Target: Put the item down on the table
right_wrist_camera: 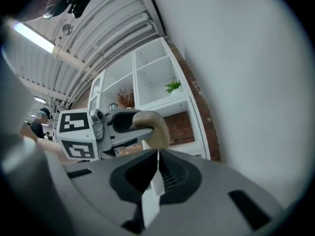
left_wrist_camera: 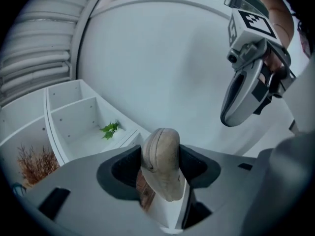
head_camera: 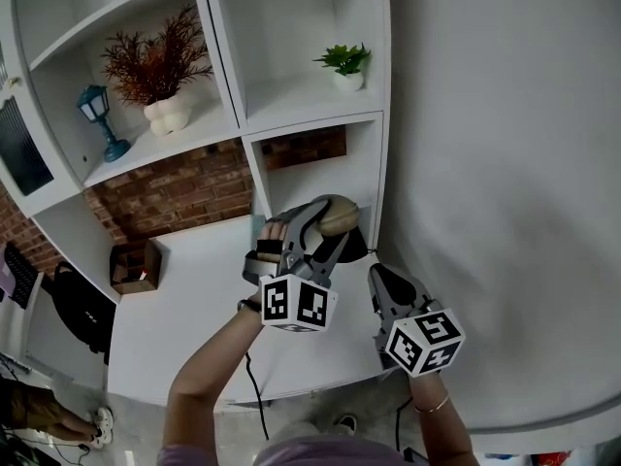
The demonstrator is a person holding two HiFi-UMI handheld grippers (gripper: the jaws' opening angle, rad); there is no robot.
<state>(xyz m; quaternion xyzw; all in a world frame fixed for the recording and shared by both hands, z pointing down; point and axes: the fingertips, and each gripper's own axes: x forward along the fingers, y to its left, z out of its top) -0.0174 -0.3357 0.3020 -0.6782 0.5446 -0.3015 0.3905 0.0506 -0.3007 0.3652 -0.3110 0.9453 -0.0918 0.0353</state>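
The tan rounded item (left_wrist_camera: 160, 159) is clamped mid-body by the left gripper (head_camera: 328, 225); it is judged light, stiff, smooth-skinned; the right gripper (right_wrist_camera: 156, 167) is closed, empty

A white open-shelf cabinet (head_camera: 221, 56) fills the upper left of the head view, with a red brick wall (head_camera: 175, 197) showing through its lower openings. Its shelves hold a rust-red dried plant in a white vase (head_camera: 160, 61), a blue lantern (head_camera: 97, 115) and a small green potted plant (head_camera: 344, 63). A plain white wall (head_camera: 505, 163) covers the right. Below lies a white tabletop (head_camera: 194, 299) bearing a brown wooden box (head_camera: 134, 265), with grey floor (head_camera: 146, 435) at the lower left.
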